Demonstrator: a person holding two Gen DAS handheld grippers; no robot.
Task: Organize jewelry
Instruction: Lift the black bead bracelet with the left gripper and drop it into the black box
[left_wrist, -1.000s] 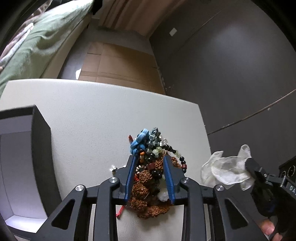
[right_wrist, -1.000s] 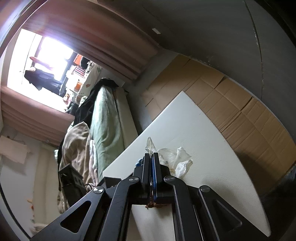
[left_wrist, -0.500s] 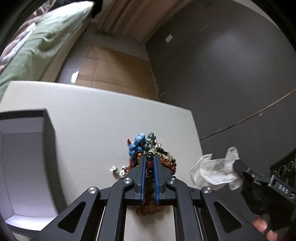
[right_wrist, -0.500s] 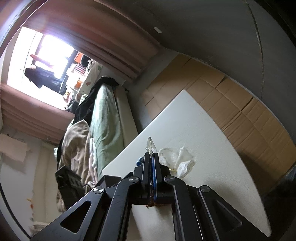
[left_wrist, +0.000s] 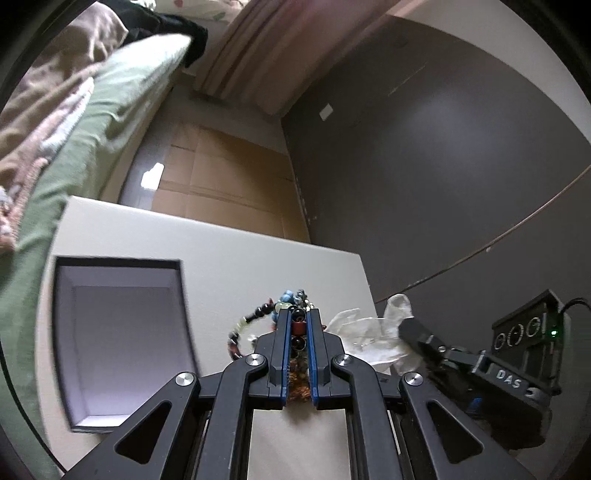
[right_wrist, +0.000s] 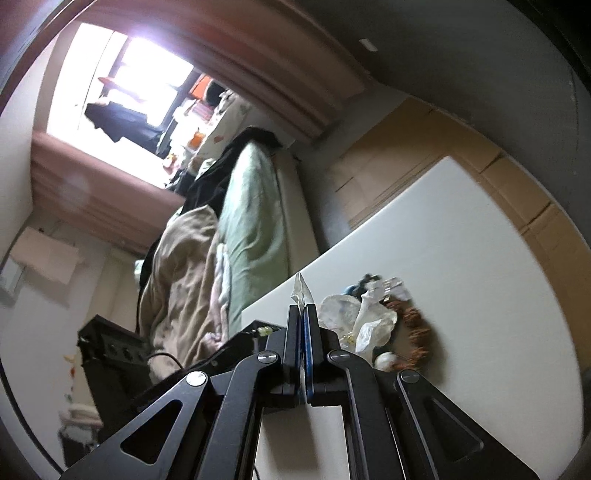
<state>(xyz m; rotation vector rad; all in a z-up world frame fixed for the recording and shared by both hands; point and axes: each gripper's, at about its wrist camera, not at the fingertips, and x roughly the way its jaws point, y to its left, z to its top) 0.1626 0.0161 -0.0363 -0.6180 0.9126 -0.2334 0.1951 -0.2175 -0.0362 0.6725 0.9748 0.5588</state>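
My left gripper (left_wrist: 298, 314) is shut on a bunch of beaded bracelets (left_wrist: 297, 334): dark, red and blue beads sit between its blue pads, and a strand (left_wrist: 240, 332) loops out to the left above the white table (left_wrist: 240, 266). An open grey box (left_wrist: 122, 350) lies on the table at the left. My right gripper (right_wrist: 303, 308) is shut on a crumpled clear plastic bag (right_wrist: 365, 321), which also shows as the bag (left_wrist: 365, 332) in the left wrist view. Past the bag a brown seed bracelet (right_wrist: 419, 339) appears blurred; I cannot tell whether it hangs or lies.
A bed with a green cover (left_wrist: 74, 147) runs along the table's left side. Cardboard sheets (left_wrist: 221, 177) cover the floor beyond the far edge, under a dark grey wall (left_wrist: 443, 166). The table's right edge (left_wrist: 365, 280) is close to the bag.
The left jaws closed on the beads, then the gripper rose and drew back, lifting a strand; more of the grey box came into view. The right gripper shifted and rolled, still holding the bag.
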